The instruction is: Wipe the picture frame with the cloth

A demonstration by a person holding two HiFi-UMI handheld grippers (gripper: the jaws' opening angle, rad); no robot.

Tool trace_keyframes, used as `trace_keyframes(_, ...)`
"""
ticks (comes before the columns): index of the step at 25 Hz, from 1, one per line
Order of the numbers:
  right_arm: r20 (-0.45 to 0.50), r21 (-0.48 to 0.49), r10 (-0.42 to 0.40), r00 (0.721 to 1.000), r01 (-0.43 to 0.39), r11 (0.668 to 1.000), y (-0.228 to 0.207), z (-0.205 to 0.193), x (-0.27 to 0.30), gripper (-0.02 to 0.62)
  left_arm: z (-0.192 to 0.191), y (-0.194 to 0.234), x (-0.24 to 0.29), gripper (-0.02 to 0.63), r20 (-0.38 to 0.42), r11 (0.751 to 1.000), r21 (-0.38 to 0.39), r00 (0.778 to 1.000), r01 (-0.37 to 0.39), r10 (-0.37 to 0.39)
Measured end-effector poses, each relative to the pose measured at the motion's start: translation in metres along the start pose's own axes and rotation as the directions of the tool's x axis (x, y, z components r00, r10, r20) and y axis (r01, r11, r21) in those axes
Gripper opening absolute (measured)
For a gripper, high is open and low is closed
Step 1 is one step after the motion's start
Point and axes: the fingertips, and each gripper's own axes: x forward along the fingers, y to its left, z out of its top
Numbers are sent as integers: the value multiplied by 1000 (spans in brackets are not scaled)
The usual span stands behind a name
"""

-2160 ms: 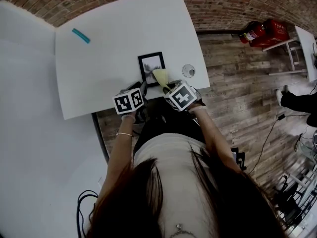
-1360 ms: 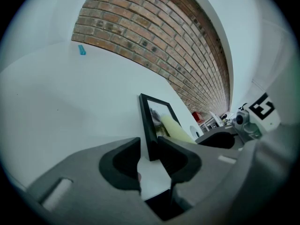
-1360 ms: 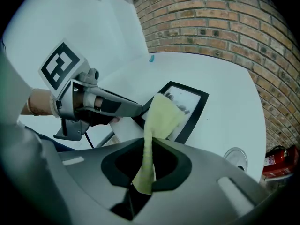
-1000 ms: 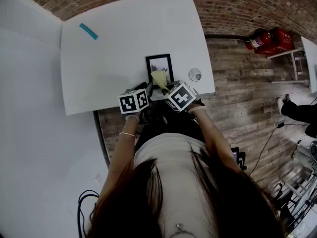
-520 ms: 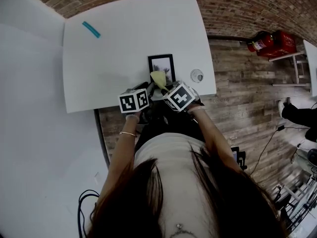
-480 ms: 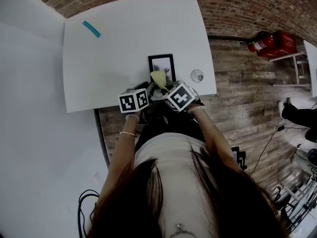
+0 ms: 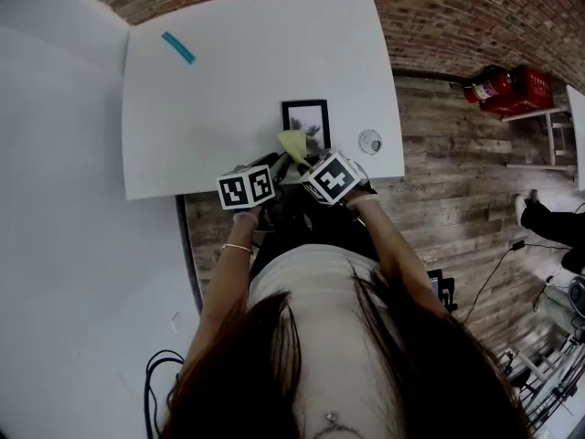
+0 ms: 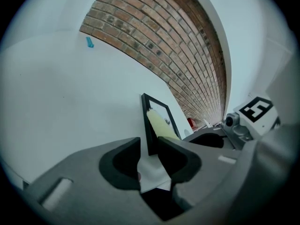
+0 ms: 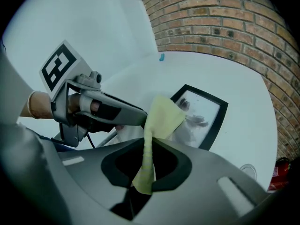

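Head view: near edge of picture frame (image 7: 306, 122) is covered by cloth (image 7: 293, 142) and right gripper (image 7: 309, 161). Print inside the frame is too small to read. Small round item (image 7: 369, 141) right of the frame can't be identified, nor can the teal strip (image 7: 178, 48) far left of it. Right gripper view: cloth hides the frame's near-left corner. Left gripper view: frame's near corner is sunk between the jaws of left gripper (image 8: 149, 161). White scrap (image 8: 151, 172) there is unidentified.
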Motion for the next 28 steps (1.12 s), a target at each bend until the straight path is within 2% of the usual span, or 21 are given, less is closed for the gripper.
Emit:
trace_keyframes(15,-11,-40,26,1000,-27,999,10,12,8,40,3,1,-4,106,25,998,-48,999,49,-48)
trace_keyframes(28,-7,-7,47,999,-47,999,6,15,9,40,4,-1,-6,104,36,996,-47,997,74,-72)
